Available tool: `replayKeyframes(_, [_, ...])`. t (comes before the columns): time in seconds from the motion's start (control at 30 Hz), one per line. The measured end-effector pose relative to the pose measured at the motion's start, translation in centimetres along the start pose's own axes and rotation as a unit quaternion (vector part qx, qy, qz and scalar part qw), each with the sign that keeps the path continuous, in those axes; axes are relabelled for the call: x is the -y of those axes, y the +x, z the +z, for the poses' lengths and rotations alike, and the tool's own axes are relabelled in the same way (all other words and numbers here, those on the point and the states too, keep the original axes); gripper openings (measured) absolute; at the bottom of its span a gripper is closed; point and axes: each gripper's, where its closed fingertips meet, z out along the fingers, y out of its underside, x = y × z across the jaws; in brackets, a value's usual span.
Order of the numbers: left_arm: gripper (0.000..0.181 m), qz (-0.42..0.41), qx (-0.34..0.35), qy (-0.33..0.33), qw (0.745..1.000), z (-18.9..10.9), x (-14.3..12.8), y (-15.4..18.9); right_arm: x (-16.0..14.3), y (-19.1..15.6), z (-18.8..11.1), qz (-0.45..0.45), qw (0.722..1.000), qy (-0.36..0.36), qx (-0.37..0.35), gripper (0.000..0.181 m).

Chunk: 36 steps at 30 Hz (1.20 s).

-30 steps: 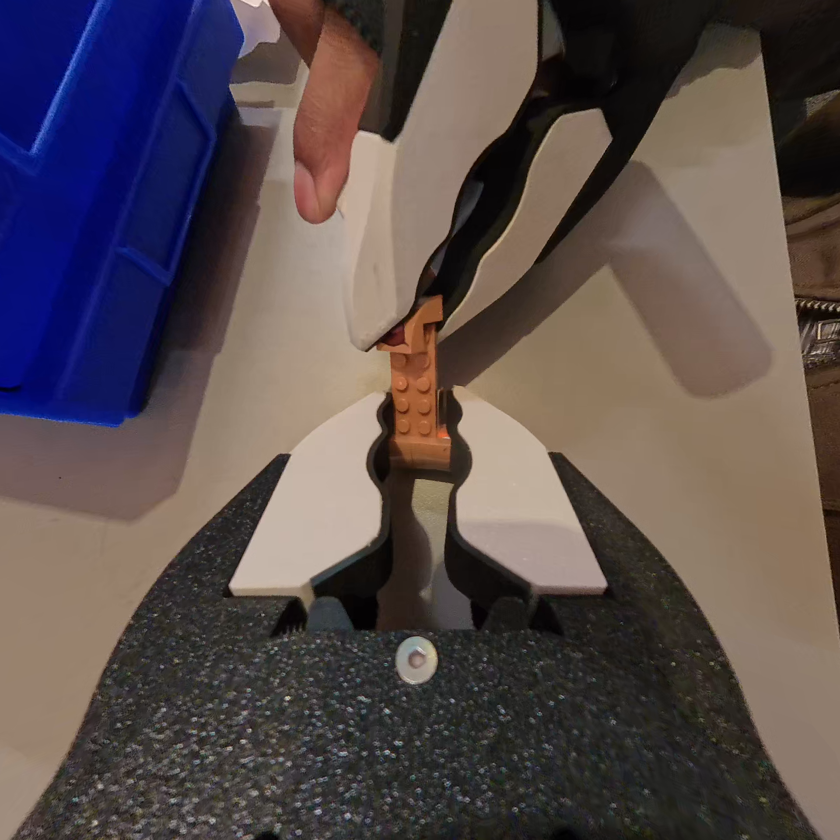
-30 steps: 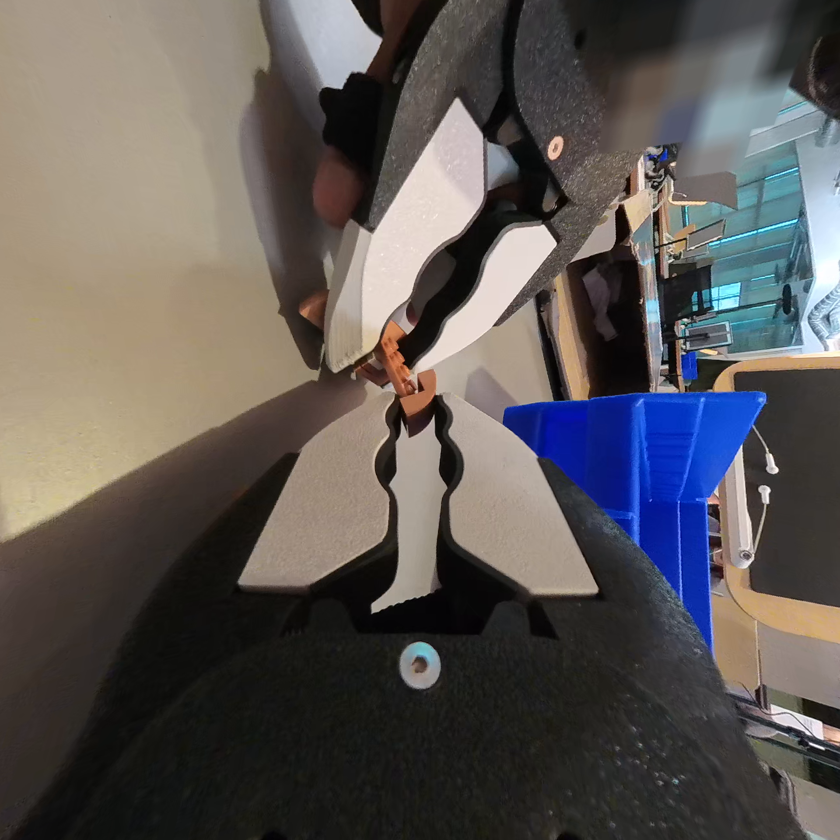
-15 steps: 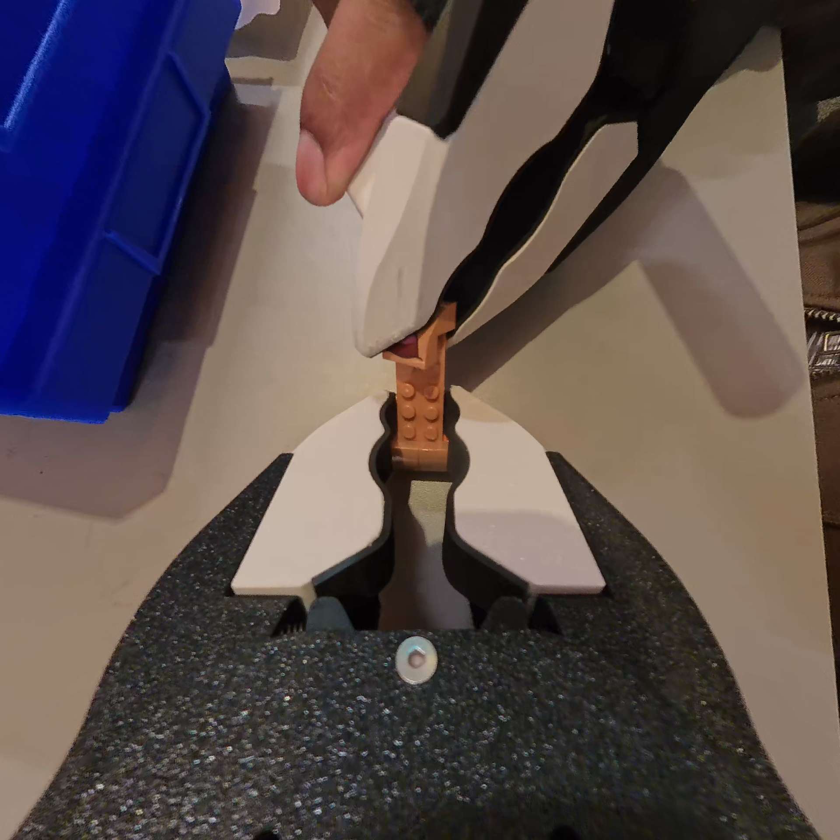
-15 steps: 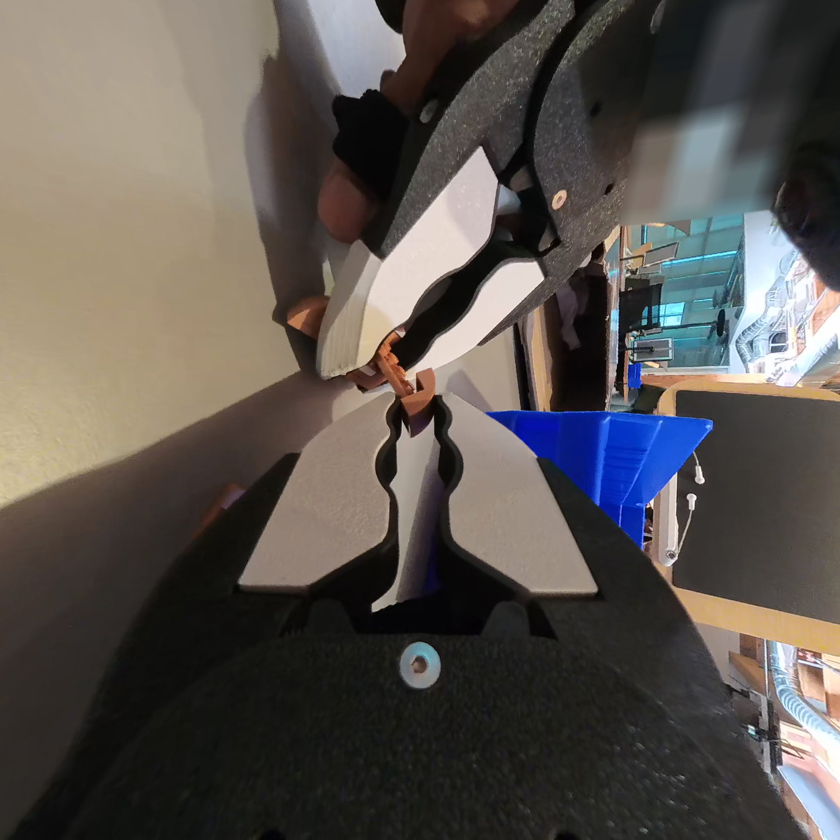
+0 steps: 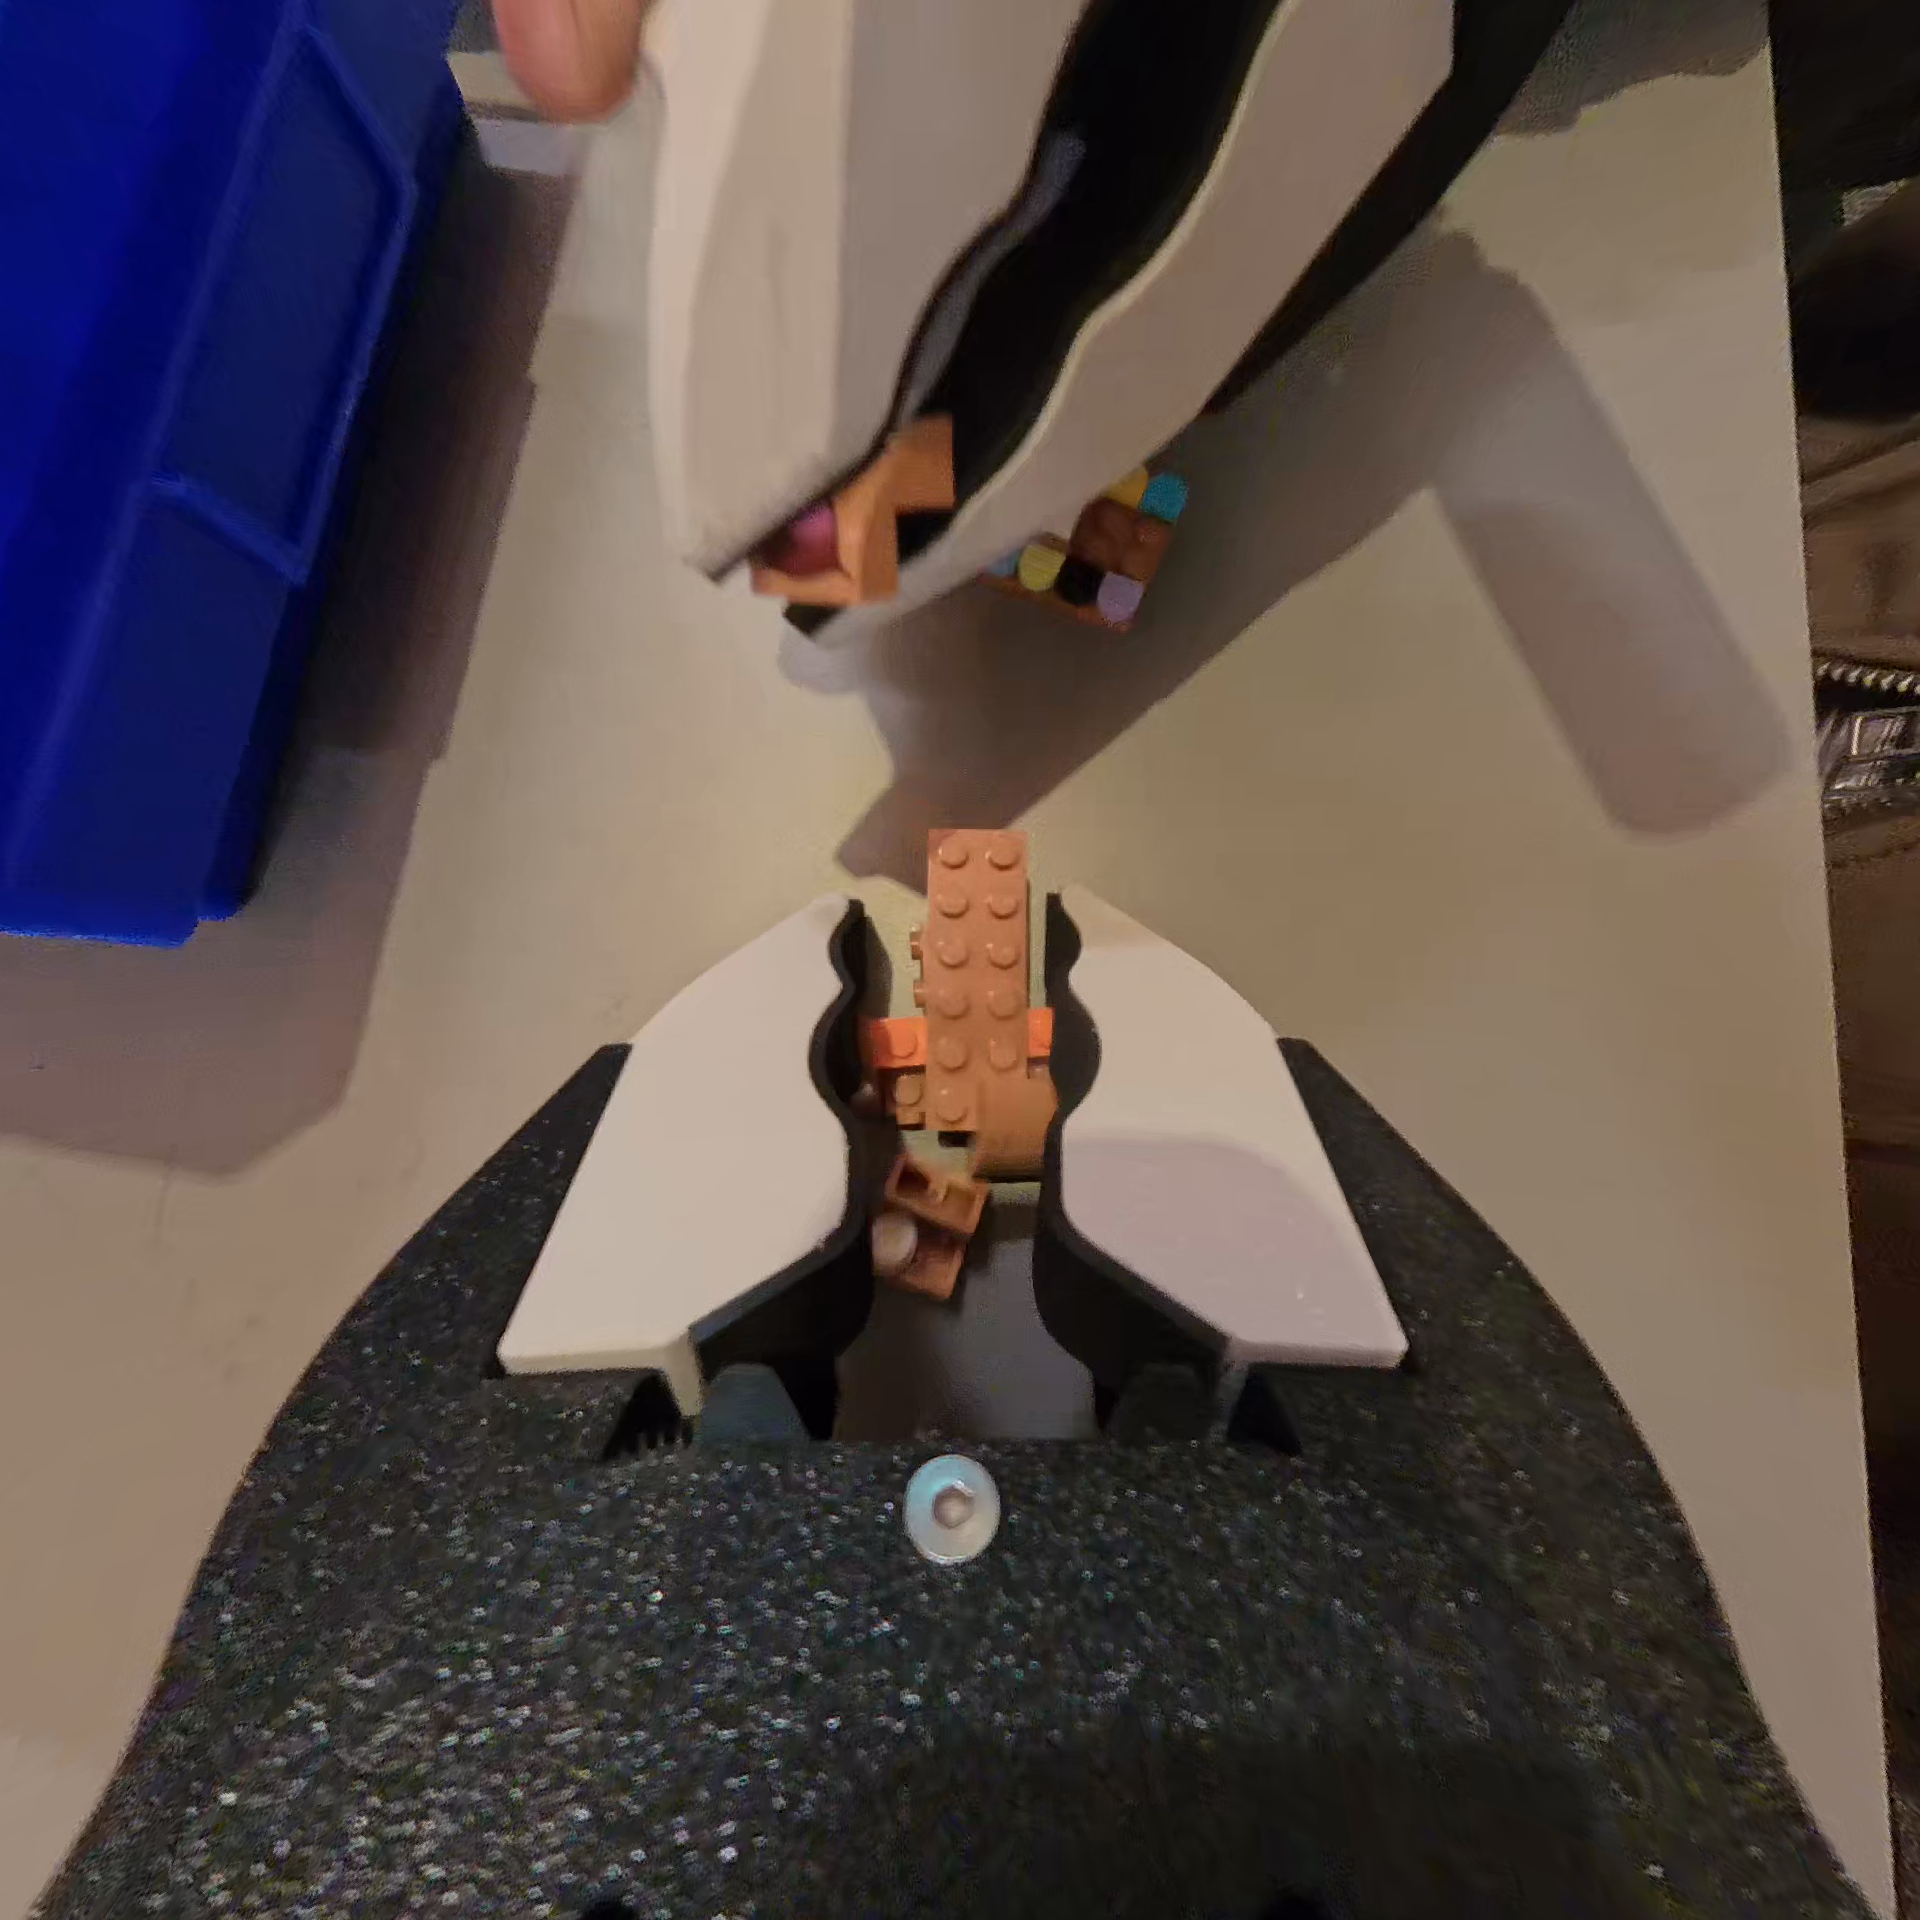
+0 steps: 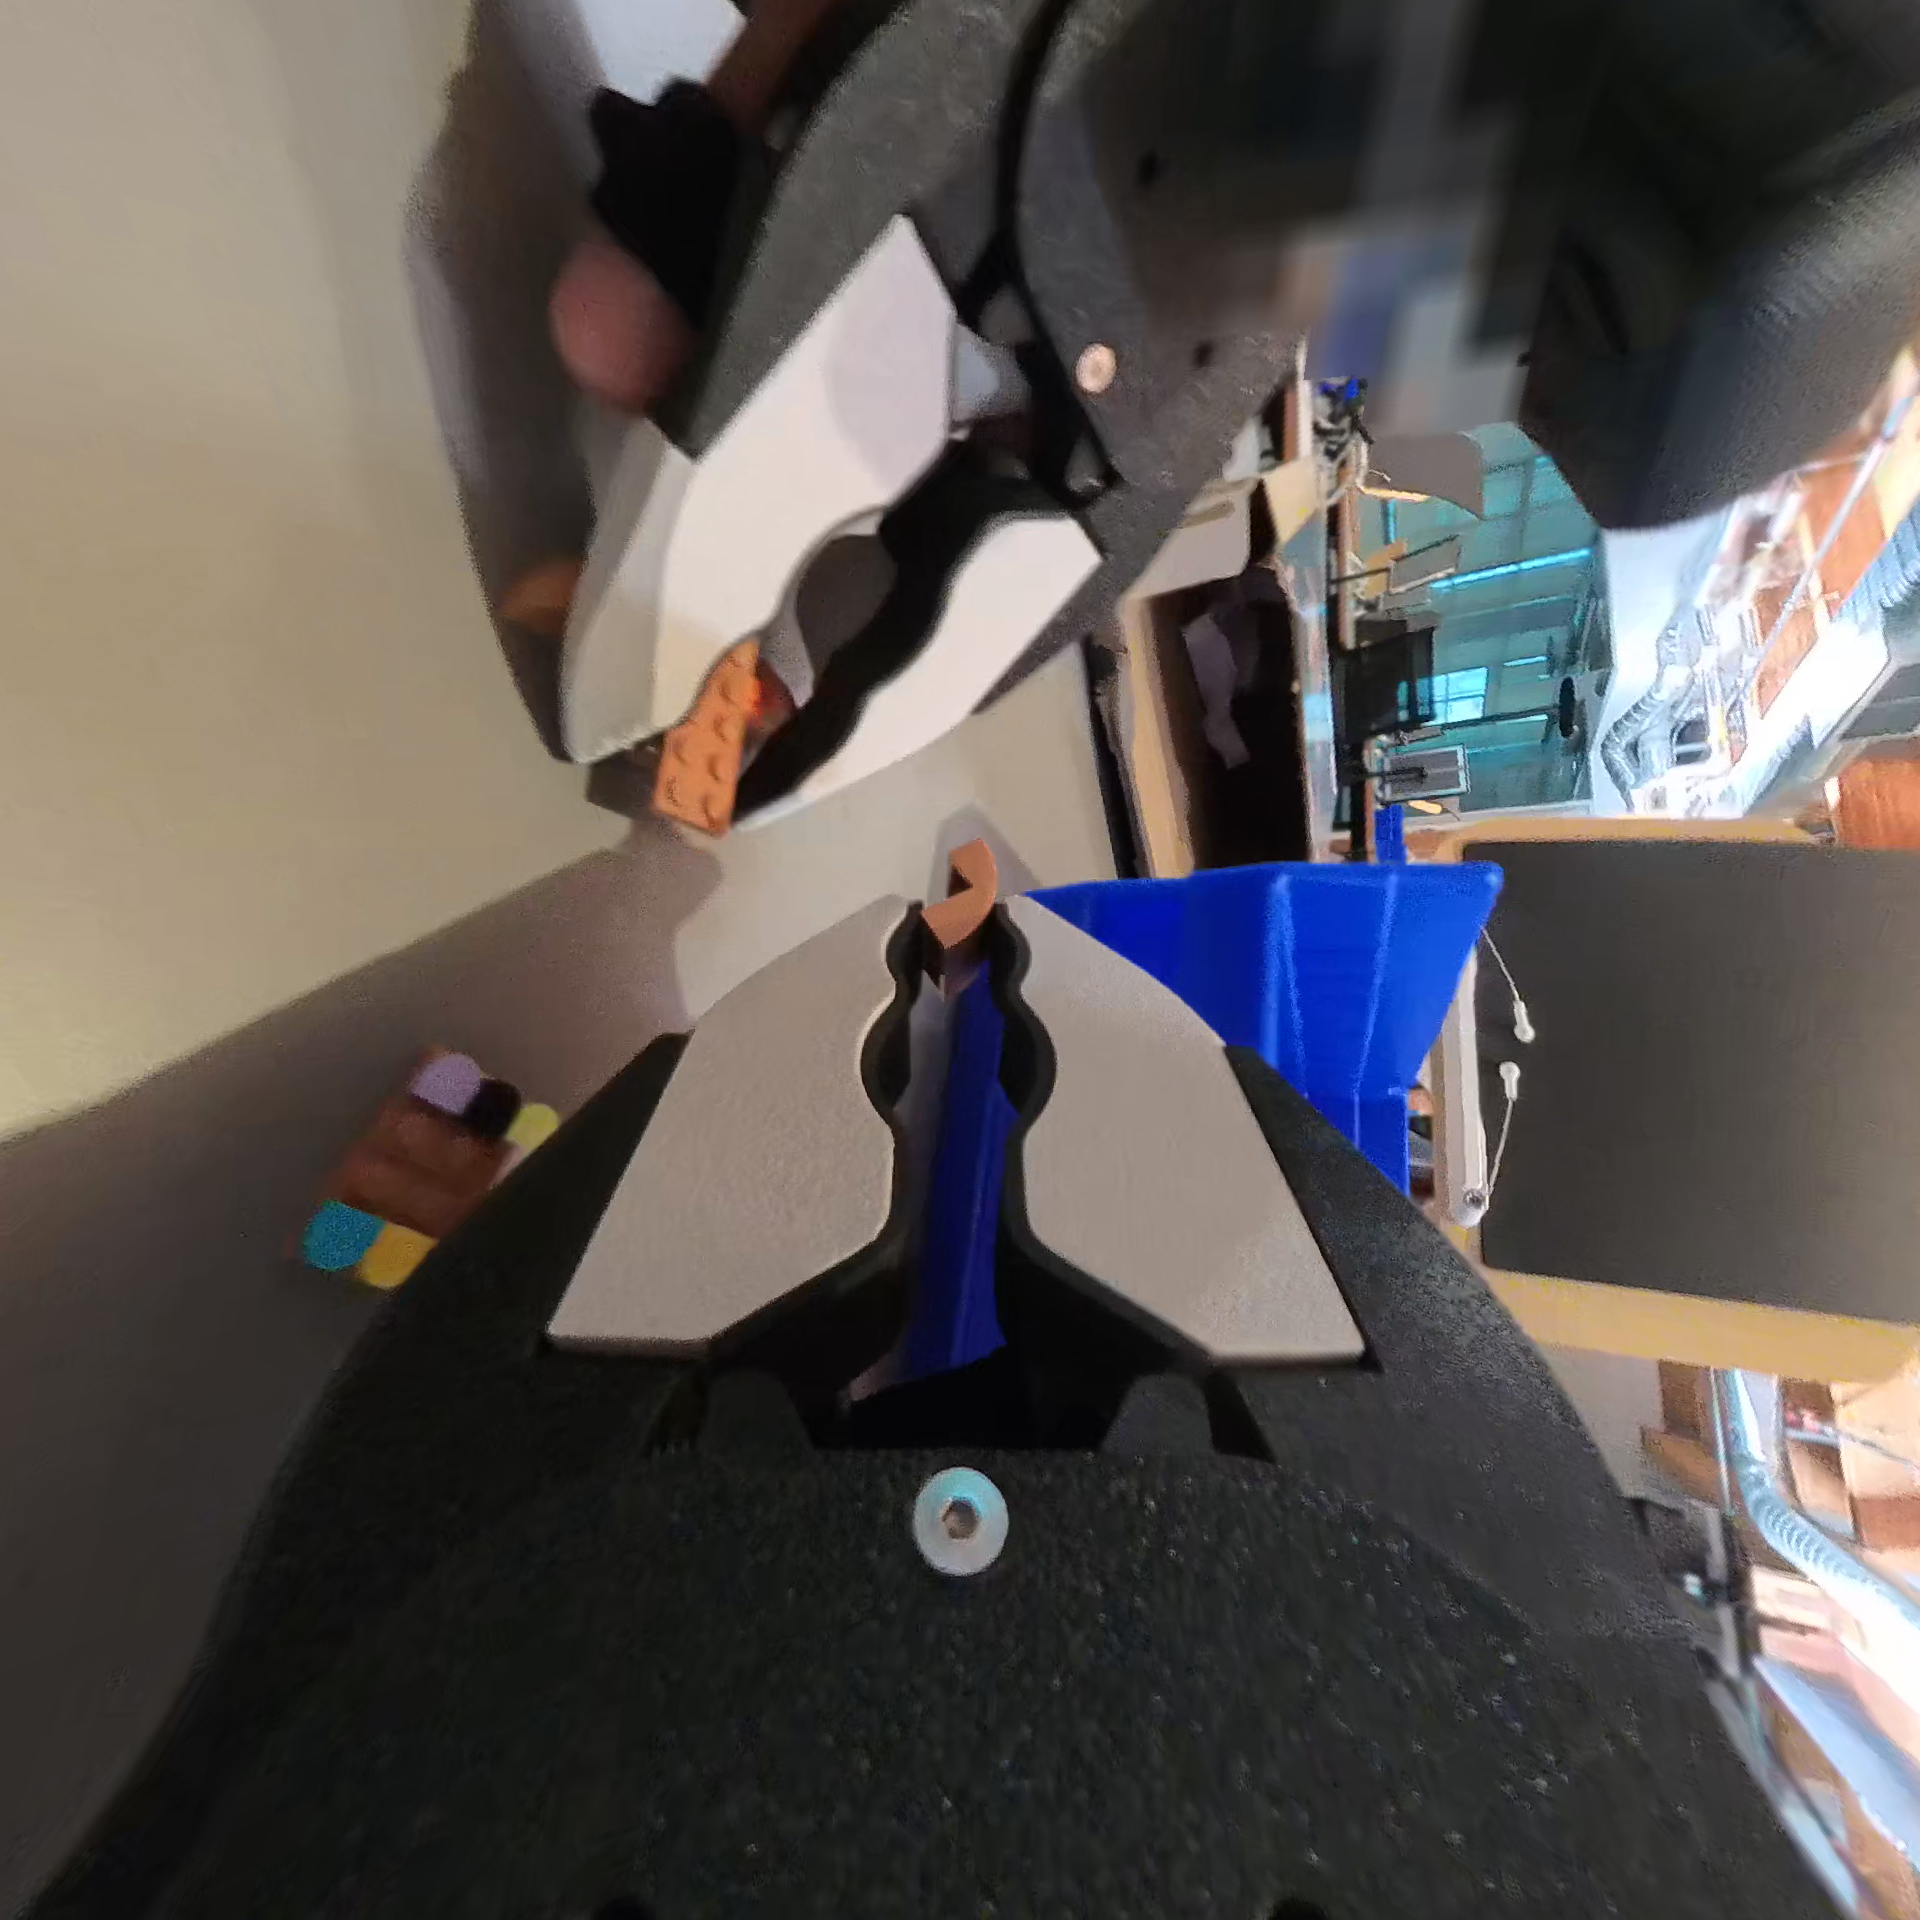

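The left gripper [image 5: 956,925] has its fingers a bit apart, and a studded orange-brown brick assembly [image 5: 971,997] sits between them. Its long plate pokes out past the tips, and its rounded end seems to touch the right-hand finger, while there's a visible gap on the other side. So whether it's actually pinched or just resting there, I honestly can't tell. Some smaller brown bits [image 5: 930,1221] hang off the near end of it, deeper in the gap.

The right gripper [image 6: 961,914] is nearly closed at the tips and has a small curved tan piece [image 6: 961,904] clamped right at the end. In the left wrist view the same gripper [image 5: 831,582] comes in from above, a bit motion-blurred, with the tan piece [image 5: 888,520] and something pinkish wedged in its tips. The two grippers are apart here, nothing bridging them.

Everything's happening over a pale tabletop [image 5: 1299,935]. A blue plastic bin [image 5: 177,468] sits off to the left of the left gripper. There's also a little brown plate topped with coloured round studs [image 5: 1091,561] lying on the table just behind the right gripper's fingers. A fingertip [image 5: 561,42] peeks in at the top edge.
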Motion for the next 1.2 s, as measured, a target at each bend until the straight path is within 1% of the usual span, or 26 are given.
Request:
replayKeyframes(0.2, [0.033, 0.003, 0.002, -0.003, 1.000, 0.0, -0.1, 0.0, -1.0, 1.5, -0.8, 0.027, 0.999, -0.003, -0.024, 0.012])
replayKeyframes(0.27, [0.034, 0.003, 0.005, 0.002, 1.000, -0.1, 0.1, -0.1, -1.3, 2.4, -0.9, 0.031, 0.998, -0.012, -0.047, 0.012])
replayKeyframes(0.33, [0.034, 0.001, 0.009, 0.007, 1.000, -0.3, 0.3, -0.2, -1.9, 4.7, -1.3, 0.046, 0.994, -0.020, -0.101, 0.012])
replayKeyframes(0.4, [0.034, -0.001, 0.011, 0.013, 1.000, -0.3, 0.5, -0.3, -3.2, 8.0, -2.0, 0.079, 0.980, -0.039, -0.177, 0.012])
replayKeyframes(0.47, [0.034, -0.003, 0.012, 0.015, 1.000, -0.3, 0.5, -0.4, -6.1, 11.0, -2.5, 0.127, 0.958, -0.093, -0.240, 0.012])
replayKeyframes(0.5, [0.034, -0.003, 0.014, 0.014, 1.000, -0.3, 0.5, -0.5, -7.9, 11.7, -2.4, 0.152, 0.947, -0.131, -0.250, 0.012])
replayKeyframes(0.53, [0.034, -0.004, 0.017, 0.013, 1.000, -0.3, 0.5, -0.6, -9.6, 12.0, -2.2, 0.175, 0.938, -0.163, -0.252, 0.015])
replayKeyframes(0.57, [0.034, -0.004, 0.021, 0.014, 1.000, -0.4, 0.4, -0.8, -10.7, 12.1, -2.0, 0.195, 0.930, -0.180, -0.254, 0.015])
replayKeyframes(0.6, [0.034, -0.004, 0.026, 0.015, 1.000, -0.5, 0.5, -0.9, -10.9, 12.4, -2.1, 0.205, 0.927, -0.174, -0.263, 0.018])
replayKeyframes(0.63, [0.034, -0.003, 0.031, 0.017, 0.999, -0.6, 0.5, -1.1, -10.8, 12.4, -2.3, 0.206, 0.927, -0.165, -0.266, 0.025])
replayKeyframes(0.67, [0.034, -0.001, 0.032, 0.022, 0.999, -0.8, 0.7, -1.1, -10.7, 12.2, -2.5, 0.204, 0.929, -0.161, -0.263, 0.028])
replayKeyframes(0.73, [0.034, 0.000, 0.031, 0.037, 0.999, -1.2, 1.2, -1.0, -10.5, 11.8, -3.1, 0.209, 0.929, -0.152, -0.265, 0.028])
replayKeyframes(0.83, [0.034, -0.008, 0.030, 0.059, 0.998, -2.3, 1.7, -1.1, -10.0, 10.9, -3.8, 0.240, 0.930, -0.123, -0.249, 0.029])
replayKeyframes(0.9, [0.034, -0.016, 0.030, 0.079, 0.996, -3.4, 2.1, -1.4, -8.8, 10.2, -3.9, 0.254, 0.938, -0.083, -0.221, 0.029])
replayKeyframes(0.97, [0.034, -0.033, 0.029, 0.107, 0.993, -4.8, 2.5, -1.7, -5.7, 8.1, -3.0, 0.244, 0.960, -0.013, -0.138, 0.024])
replayKeyframes(1.03, [0.034, -0.051, 0.025, 0.121, 0.991, -5.8, 2.4, -2.0, -2.9, 4.4, -1.6, 0.233, 0.972, 0.030, -0.019, 0.021])
replayKeyframes(1.1, [0.034, -0.060, 0.039, 0.116, 0.991, -6.3, 1.9, -2.7, -1.2, 0.4, 0.0, 0.233, 0.967, 0.032, 0.094, 0.022])
replayKeyframes(1.13, [0.034, -0.065, 0.042, 0.109, 0.991, -6.4, 1.5, -2.9, -0.7, -1.0, 0.7, 0.231, 0.964, 0.026, 0.131, 0.025])
replayKeyframes(1.2, [0.034, -0.072, 0.029, 0.088, 0.993, -6.3, 0.7, -2.6, 0.2, -2.8, 1.7, 0.228, 0.958, 0.026, 0.173, 0.027])
